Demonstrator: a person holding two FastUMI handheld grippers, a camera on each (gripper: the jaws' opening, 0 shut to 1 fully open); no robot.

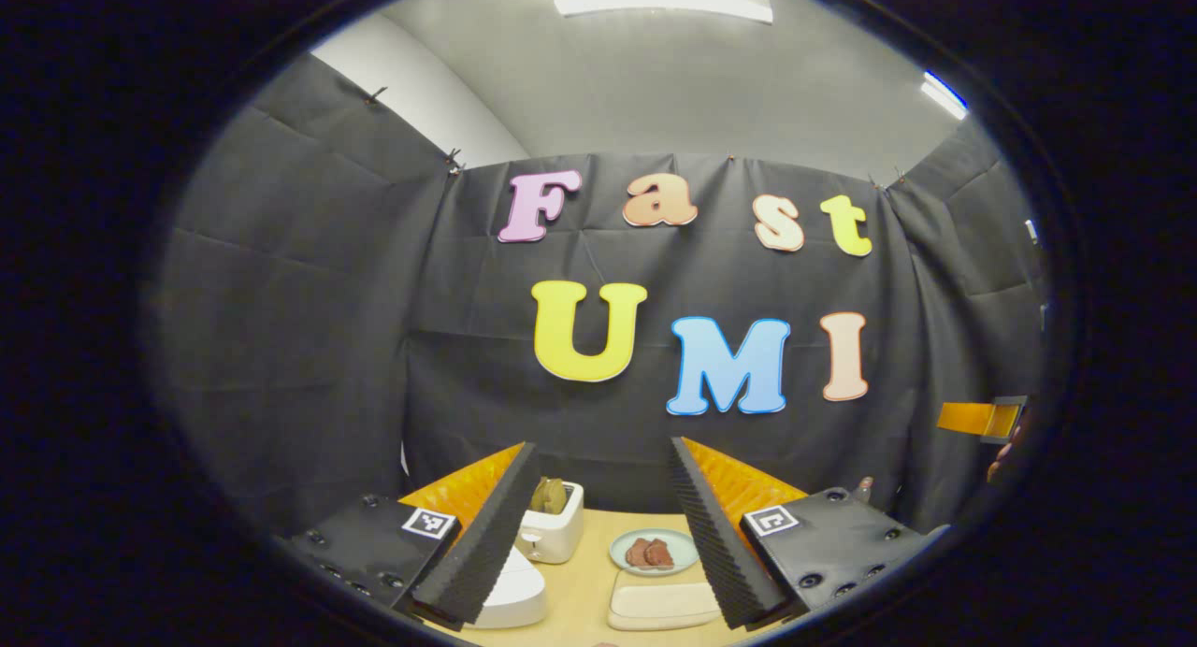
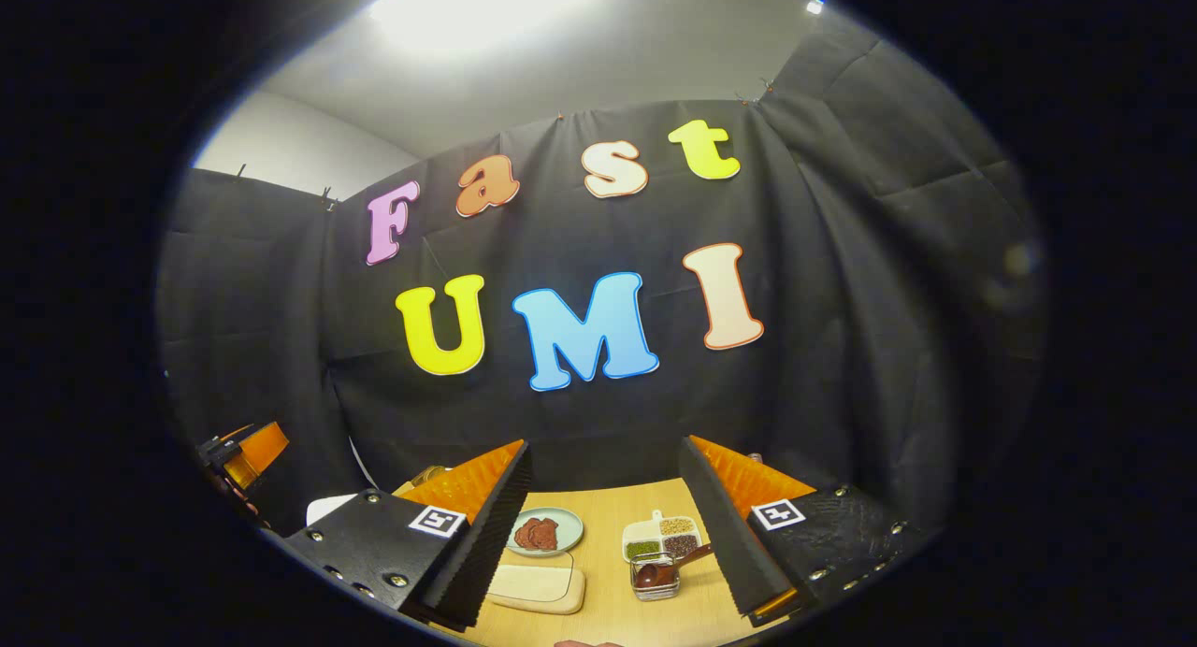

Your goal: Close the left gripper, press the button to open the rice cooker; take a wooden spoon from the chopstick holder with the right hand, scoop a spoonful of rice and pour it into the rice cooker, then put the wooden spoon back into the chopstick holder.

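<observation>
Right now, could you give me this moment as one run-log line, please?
left gripper: open, raised | right gripper: open, raised | wooden spoon: ungrasped, resting in glass dish

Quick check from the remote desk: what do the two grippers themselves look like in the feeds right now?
In the left gripper view, the left gripper has two long ridged fingers backed by ribbed orange wedges, each mounted on a black plate with screw heads and a small square black-and-white marker. The right gripper in the right gripper view is built the same way: ridged fingers, orange backing, black screwed plates, one square marker per side.

Both views high, facing wall – plate (image 1: 654, 552) shared
</observation>
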